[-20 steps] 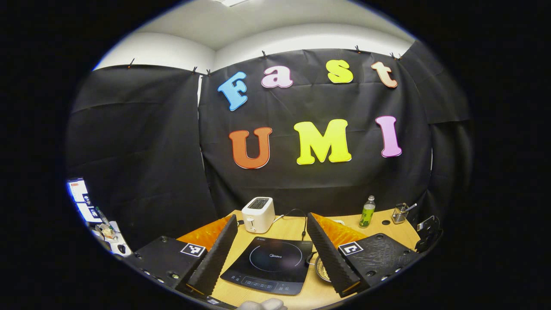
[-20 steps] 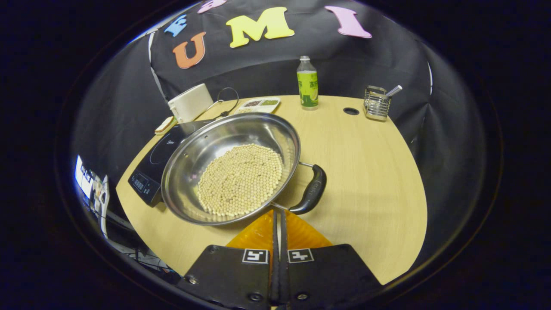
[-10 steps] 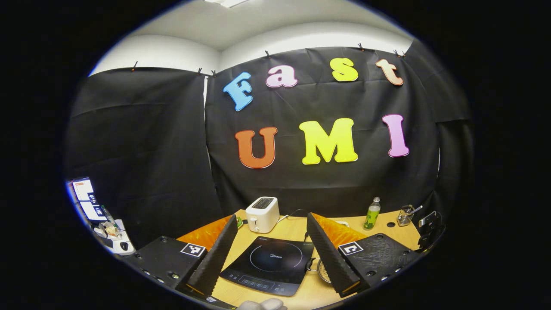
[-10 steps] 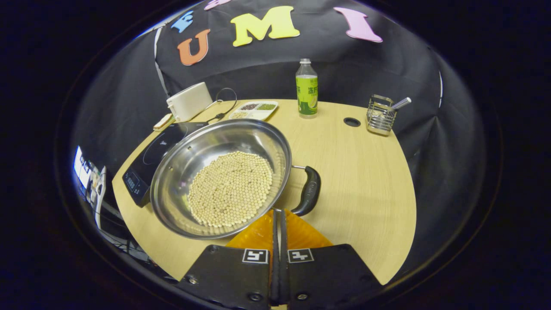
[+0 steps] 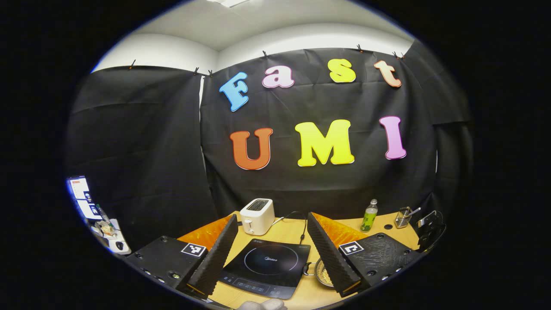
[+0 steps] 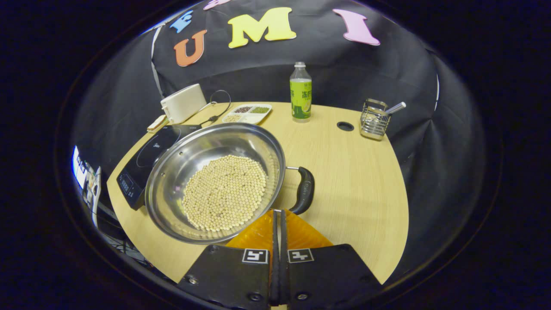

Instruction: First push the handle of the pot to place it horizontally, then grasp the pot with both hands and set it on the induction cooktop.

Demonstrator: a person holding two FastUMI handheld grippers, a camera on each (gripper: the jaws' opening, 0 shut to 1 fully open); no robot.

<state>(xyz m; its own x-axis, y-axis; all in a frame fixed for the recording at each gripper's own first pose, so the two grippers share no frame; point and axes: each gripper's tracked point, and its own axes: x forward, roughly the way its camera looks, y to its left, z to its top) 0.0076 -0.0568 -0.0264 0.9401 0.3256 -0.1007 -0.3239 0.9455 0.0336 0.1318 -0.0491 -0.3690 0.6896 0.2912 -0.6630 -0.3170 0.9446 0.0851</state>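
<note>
A steel pot (image 6: 202, 148) holding pale beans (image 6: 224, 191) sits on the wooden table, its rim overlapping the black induction cooktop (image 6: 142, 157) to its left. Its black handle (image 6: 304, 191) is on the right side and runs toward me. My right gripper (image 6: 278, 212) is shut, empty, with its tips at the pot's near rim, just left of the handle's near end. My left gripper (image 5: 271, 216) stands open above the cooktop (image 5: 264, 265). A sliver of the pot (image 5: 320, 273) peeks out beside its right finger.
A white toaster (image 6: 183, 102), a divided dish (image 6: 245, 113), a green bottle (image 6: 300, 92) and a wire utensil holder (image 6: 374, 119) line the table's back. A cable hole (image 6: 345, 126) lies near the holder. Bare table (image 6: 357, 185) spreads right of the pot.
In the right gripper view the pot has shifted left and nearer, and its handle has swung to point more straight toward me. The left gripper view only wobbled slightly.
</note>
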